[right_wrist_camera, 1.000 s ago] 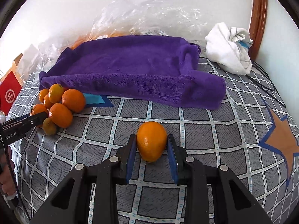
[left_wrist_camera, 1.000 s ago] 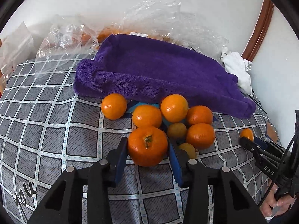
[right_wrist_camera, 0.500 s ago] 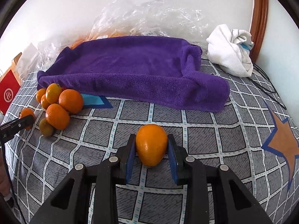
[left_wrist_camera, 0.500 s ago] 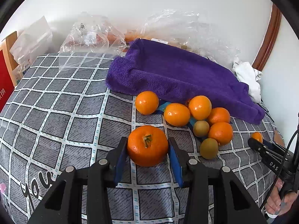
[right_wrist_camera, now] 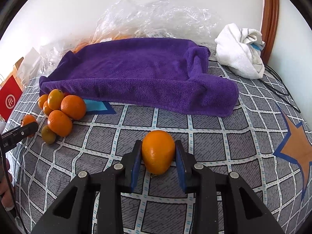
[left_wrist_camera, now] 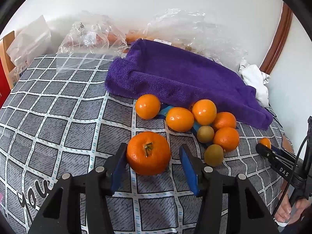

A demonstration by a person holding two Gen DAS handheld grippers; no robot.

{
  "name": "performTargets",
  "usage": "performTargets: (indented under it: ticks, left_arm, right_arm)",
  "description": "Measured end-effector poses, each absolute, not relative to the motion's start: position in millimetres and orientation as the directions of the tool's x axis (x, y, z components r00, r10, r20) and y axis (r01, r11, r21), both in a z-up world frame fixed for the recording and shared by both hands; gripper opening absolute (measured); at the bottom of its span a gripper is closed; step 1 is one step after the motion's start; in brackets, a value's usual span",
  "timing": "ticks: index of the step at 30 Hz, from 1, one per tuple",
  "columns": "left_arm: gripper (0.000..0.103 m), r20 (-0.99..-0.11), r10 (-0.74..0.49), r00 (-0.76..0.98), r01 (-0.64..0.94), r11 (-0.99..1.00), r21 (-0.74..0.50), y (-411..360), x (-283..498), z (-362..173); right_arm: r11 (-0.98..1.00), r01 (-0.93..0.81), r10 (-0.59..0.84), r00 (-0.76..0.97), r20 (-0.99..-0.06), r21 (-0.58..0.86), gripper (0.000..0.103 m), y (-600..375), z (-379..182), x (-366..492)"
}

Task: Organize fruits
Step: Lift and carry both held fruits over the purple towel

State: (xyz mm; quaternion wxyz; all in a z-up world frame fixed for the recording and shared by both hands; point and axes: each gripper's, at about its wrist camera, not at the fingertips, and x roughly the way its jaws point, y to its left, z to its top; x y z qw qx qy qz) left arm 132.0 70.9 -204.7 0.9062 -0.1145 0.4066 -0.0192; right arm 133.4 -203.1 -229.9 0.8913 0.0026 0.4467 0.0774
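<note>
My left gripper is open around a large orange with a stem that rests on the grey checked bedsheet; a gap shows between the fruit and the right pad. A pile of oranges and two small green-brown fruits lies just right of it, before a purple towel. My right gripper is shut on an oval orange, low over the sheet. The pile and the left gripper's tip show at the left of the right wrist view.
Crumpled clear plastic bags lie behind the towel against the wall. A white cloth sits at the back right by a wooden frame. A red box stands at the far left. An orange star is printed on the sheet.
My left gripper carried the stemmed orange left, away from the pile, set it on the sheet and opened. The right gripper kept its hold on the oval orange and hardly moved.
</note>
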Motion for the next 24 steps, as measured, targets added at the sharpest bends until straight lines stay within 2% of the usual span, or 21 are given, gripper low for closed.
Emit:
performTargets:
  ticks: [3,5,9,24]
  left_arm:
    - [0.05,-0.723,-0.144,0.675,-0.058,0.967,-0.247,72,130,-204]
    - [0.04,-0.702,-0.171,0.692,-0.058,0.955,-0.29,78,126,-203]
    - [0.04,-0.694,-0.177,0.698,-0.063,0.95,-0.305,79,125,-203]
    - [0.04,-0.631,-0.162,0.759,-0.077,0.94,-0.333,88,115,-194]
  right_arm:
    - [0.988,-0.133,0.146,0.59,-0.794,0.083,0.033,-204,-230,133]
    - [0.986,-0.129,0.158,0.591,-0.791,0.101,0.033,-207,-230,132]
    - [0.983,-0.117,0.182,0.595,-0.783,0.14,0.032,-212,-229,131]
    - [0.986,-0.1,0.165,0.611,-0.774,0.131,0.032,-211,-227,127]
